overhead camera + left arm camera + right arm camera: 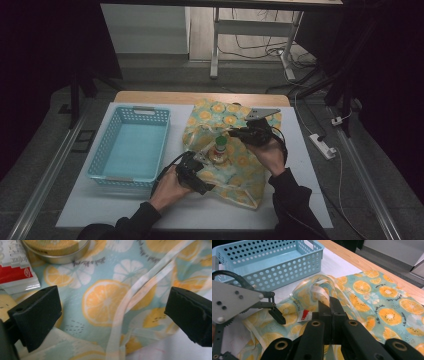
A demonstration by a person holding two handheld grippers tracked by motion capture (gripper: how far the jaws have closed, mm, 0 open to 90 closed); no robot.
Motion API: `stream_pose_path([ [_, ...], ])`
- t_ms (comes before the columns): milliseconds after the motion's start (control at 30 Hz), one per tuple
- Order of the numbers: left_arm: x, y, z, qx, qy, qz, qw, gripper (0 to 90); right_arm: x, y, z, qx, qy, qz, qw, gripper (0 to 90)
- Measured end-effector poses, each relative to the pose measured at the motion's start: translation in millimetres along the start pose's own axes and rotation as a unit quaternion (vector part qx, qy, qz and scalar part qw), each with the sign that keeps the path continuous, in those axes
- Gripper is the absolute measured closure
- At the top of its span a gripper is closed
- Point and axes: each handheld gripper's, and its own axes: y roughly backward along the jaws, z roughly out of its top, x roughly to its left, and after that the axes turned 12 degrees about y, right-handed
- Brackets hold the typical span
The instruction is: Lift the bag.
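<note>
The basket (131, 146) serves as the landmark: a light blue perforated one with nothing in it, standing on the left part of the white board (90, 210) that covers the desk (150, 97). A strip of bare wood shows behind the basket along the far edge. The room around the desk is dark; past the basket lies a grey floor with a pale cabinet (145, 27), the legs of another white stand (216, 45) and loose cables, and far right of the basket a power strip (323, 145) lies on the floor.

Just right of the basket's near corner, the left gripper (196, 161) hangs low over the near edge of the bag (237, 172), a crumpled cloth one printed with orange slices on pale blue. In the left gripper view its jaws stand wide apart over the fabric and a translucent ribbon handle (130, 302), pressing on nothing.

Further right of the basket, a jar (220, 150) with a green lid stands in the middle of the bag, with a red and white packet (17, 270) close by it.

Right again, the right gripper (235, 132) sits at the bag's far side. In the right gripper view its jaws are clenched together on the bag's gathered handle (322, 293), holding the fabric bunched up.
</note>
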Motion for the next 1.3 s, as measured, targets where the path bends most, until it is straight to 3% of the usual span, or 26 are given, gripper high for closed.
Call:
stream_pose_path([
  [200, 1.3, -6.2, -2.2, 0.013, -0.018, 0.030, 0.9993, 5.5, 0.4, -0.8, -0.1, 0.001, -0.001, 0.001, 1.0000, 89.8],
  [300, 1.5, -4.7, -1.5, 0.012, -0.015, 0.033, 0.9993, 8.7, 0.2, -0.4, 0.0, 0.001, 0.000, 0.001, 1.0000, 89.8],
  [500, -0.3, -0.1, -1.5, 0.003, -0.023, 0.024, 0.9994, 36.2, 1.0, -0.3, 0.6, 0.001, 0.000, 0.000, 1.0000, 89.8],
  [633, -3.2, 1.5, -1.1, 0.010, -0.029, 0.013, 0.9994, 54.1, 0.6, 0.9, 1.0, -0.001, 0.000, 0.000, 1.0000, 89.8],
  [900, 0.2, 1.8, 1.3, 0.018, -0.004, -0.011, 0.9998, 84.1, 0.6, 1.5, 1.2, -0.002, -0.001, -0.001, 1.0000, 89.8],
  [1000, 1.9, 1.7, 2.2, 0.019, 0.008, -0.018, 0.9996, 89.2, 0.7, 0.7, 1.0, 0.000, 0.000, 0.000, 1.0000, 89.8],
  [1100, 1.7, 1.8, 4.5, 0.024, 0.033, -0.018, 0.9990, 89.8, 0.6, 0.1, 0.7, 0.001, 0.000, 0.000, 1.0000, 89.8],
  [1233, 0.9, 3.3, 5.8, 0.022, 0.042, -0.007, 0.9989, 90.0, 0.0, 0.6, 0.5, 0.000, -0.001, 0.000, 1.0000, 89.8],
  [1300, 2.8, 4.3, 6.0, 0.019, 0.052, -0.015, 0.9983, 90.0, -0.4, 1.1, 0.3, 0.000, -0.001, -0.001, 1.0000, 89.8],
])
